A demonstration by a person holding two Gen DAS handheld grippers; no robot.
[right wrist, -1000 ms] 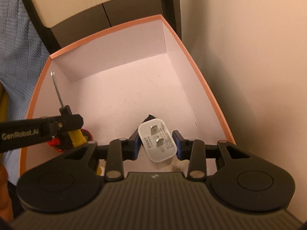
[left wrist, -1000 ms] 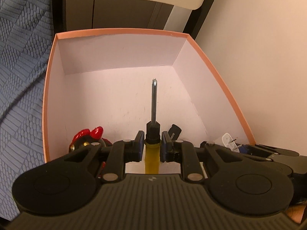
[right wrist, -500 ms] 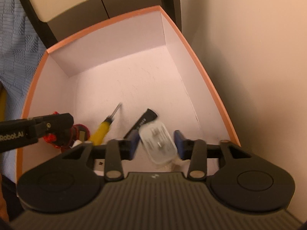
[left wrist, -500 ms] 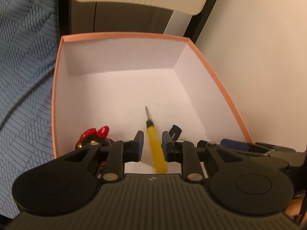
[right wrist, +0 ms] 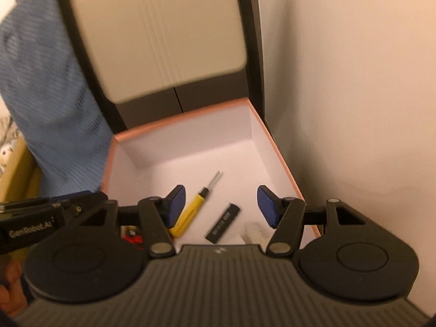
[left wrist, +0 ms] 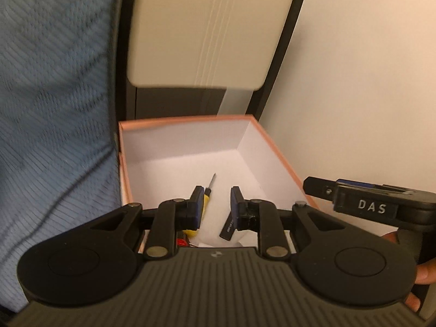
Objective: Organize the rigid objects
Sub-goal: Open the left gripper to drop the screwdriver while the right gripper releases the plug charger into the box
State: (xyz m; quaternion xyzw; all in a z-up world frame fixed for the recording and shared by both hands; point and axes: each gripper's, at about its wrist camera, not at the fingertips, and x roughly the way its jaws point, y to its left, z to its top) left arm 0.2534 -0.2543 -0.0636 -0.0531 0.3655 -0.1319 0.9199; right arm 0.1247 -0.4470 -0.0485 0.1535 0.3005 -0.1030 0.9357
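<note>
An open white box with an orange rim [left wrist: 275, 150] [right wrist: 283, 160] stands against the wall. On its floor lie a yellow-handled screwdriver [right wrist: 190, 212] [left wrist: 207, 194], a black stick [right wrist: 223, 223] [left wrist: 228, 227], a white plug adapter [right wrist: 254, 231] and a red object [right wrist: 133, 238] [left wrist: 181, 242]. My left gripper [left wrist: 216, 207] is open and empty above the box's near end. My right gripper [right wrist: 221, 204] is open wide and empty above the same end.
A chair with a cream backrest [left wrist: 212, 27] [right wrist: 163, 32] stands behind the box. Blue textured fabric [left wrist: 54, 109] [right wrist: 46, 103] hangs on the left. A beige wall [left wrist: 368, 81] runs along the right. The other gripper shows at each view's side.
Both grippers opened and let go: the screwdriver and the white adapter dropped into the box. Both grippers then rose and pulled back from the box.
</note>
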